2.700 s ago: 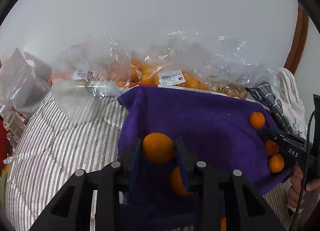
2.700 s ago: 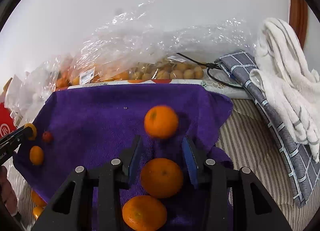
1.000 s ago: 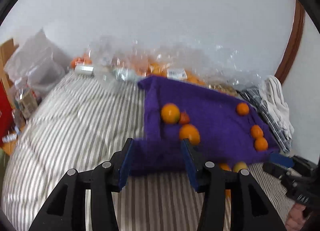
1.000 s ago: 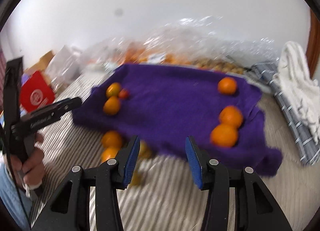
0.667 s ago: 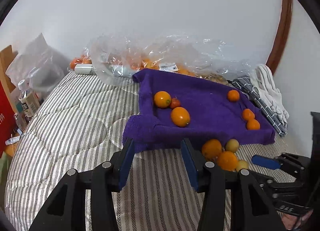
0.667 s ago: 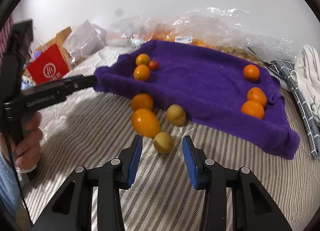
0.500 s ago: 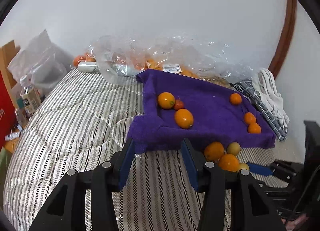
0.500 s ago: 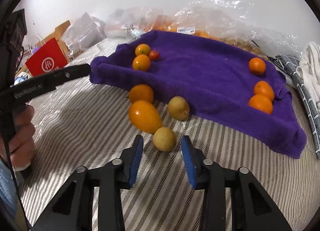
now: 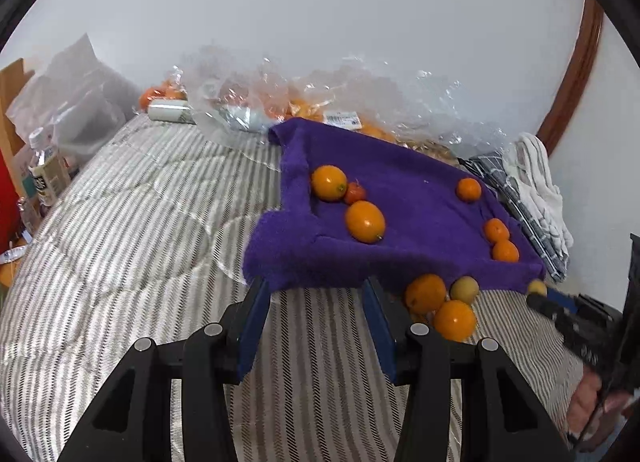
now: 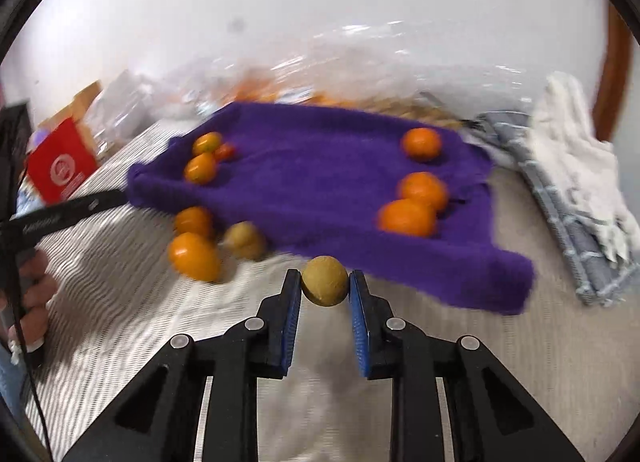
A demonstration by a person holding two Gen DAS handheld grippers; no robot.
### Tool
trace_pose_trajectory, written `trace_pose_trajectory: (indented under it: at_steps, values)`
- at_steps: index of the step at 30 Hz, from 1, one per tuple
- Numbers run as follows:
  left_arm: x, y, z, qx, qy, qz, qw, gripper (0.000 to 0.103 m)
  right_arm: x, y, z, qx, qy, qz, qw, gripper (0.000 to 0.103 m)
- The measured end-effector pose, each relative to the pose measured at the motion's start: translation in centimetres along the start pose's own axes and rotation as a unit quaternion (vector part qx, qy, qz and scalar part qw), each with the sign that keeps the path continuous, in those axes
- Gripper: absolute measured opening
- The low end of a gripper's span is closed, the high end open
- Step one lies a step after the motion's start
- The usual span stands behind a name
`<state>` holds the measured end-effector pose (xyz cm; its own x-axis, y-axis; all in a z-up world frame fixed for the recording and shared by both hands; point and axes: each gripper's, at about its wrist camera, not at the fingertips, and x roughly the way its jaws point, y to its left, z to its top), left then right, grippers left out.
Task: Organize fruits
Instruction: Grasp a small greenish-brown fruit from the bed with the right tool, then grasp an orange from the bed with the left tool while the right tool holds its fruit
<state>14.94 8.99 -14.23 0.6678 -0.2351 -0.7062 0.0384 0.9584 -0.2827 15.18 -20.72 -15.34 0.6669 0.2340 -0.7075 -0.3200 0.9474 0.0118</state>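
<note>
A purple towel [image 9: 404,198] lies on the striped bed with two oranges [image 9: 365,221] and a small red fruit [image 9: 355,193] at its left and three oranges [image 9: 505,251] at its right. Two oranges [image 9: 425,294] and a yellow-green fruit [image 9: 464,289] lie off its front edge. My left gripper [image 9: 316,294] is open and empty at the towel's front left corner. My right gripper [image 10: 325,282] is shut on a small yellow-green fruit [image 10: 325,280] in front of the towel [image 10: 320,182]; it also shows in the left wrist view [image 9: 537,287].
Clear plastic bags of oranges [image 9: 320,110] lie behind the towel against the wall. Folded white and grey cloths [image 9: 532,178] lie at the right. A water bottle [image 9: 42,170] and a red box [image 10: 60,166] stand at the left bed edge.
My right gripper has closed on the small yellow-green fruit and lifted it away from the loose pile. The left gripper has stayed at the towel's front left corner, open.
</note>
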Motion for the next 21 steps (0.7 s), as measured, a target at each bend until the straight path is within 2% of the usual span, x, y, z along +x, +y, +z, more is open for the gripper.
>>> trace_pose_trajectory:
  at_steps: [6, 12, 21]
  values:
    - [0.3, -0.8, -0.2, 0.012, 0.014, -0.032, 0.9993, 0.044, 0.4, -3.6, -0.8, 0.058, -0.005, 0.008, 0.998, 0.024]
    - [0.8, -2.6, 0.2, -0.001, 0.034, -0.086, 0.9957, 0.044, 0.4, -3.2, -0.9, 0.038, -0.001, -0.007, 0.999, 0.024]
    - [4.4, -6.6, 1.1, 0.006, 0.091, -0.071, 0.9933, 0.044, 0.0, -3.9, -1.0, 0.052, -0.007, -0.002, 0.999, 0.024]
